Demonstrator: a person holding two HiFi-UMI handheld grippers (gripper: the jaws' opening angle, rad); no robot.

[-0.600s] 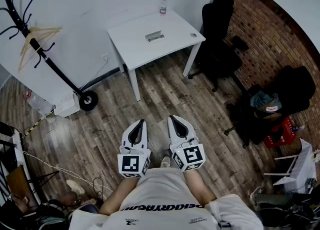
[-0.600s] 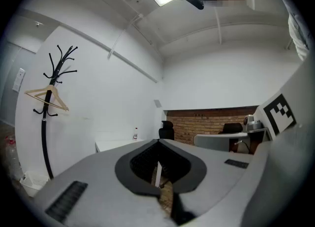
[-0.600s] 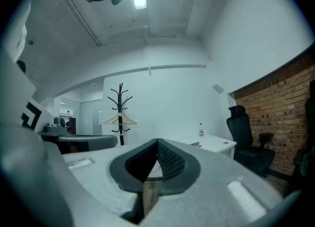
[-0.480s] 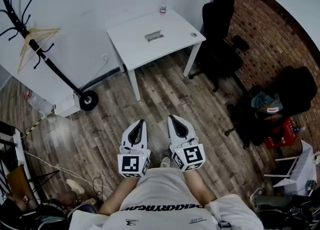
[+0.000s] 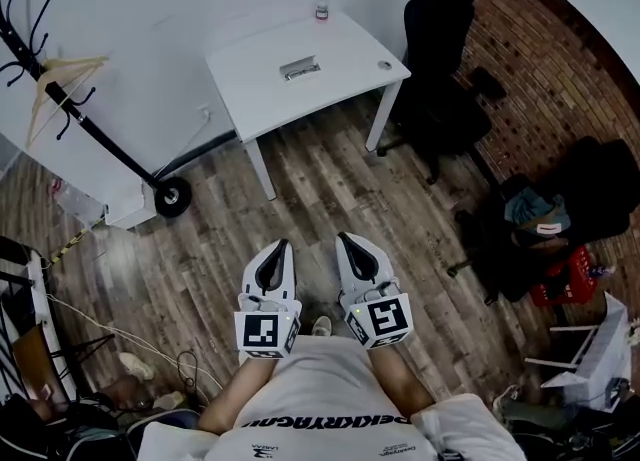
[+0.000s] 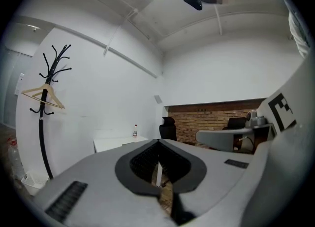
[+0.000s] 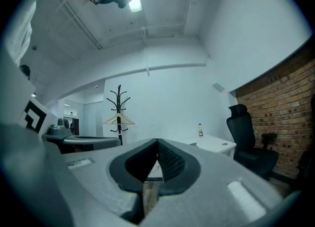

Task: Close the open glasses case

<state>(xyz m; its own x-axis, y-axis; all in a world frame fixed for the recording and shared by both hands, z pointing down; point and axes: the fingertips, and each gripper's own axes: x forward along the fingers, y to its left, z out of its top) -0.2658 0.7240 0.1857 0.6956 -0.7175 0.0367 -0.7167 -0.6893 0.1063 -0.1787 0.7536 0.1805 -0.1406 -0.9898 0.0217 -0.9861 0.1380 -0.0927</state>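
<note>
Head view: nothing is being closed yet. The glasses case (image 5: pixel 300 70) is sitting between the table (image 5: pixel 250 94) edges, well apart from left gripper (image 5: pixel 283 245) and right gripper (image 5: pixel 345 238), both being held empty, jaws together.

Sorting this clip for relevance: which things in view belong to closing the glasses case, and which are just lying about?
Job: glasses case on the white table; left hand-held gripper and right hand-held gripper, both shut and empty.
Lying about: bottle, office chair, coat rack, hanger, red crate.
</note>
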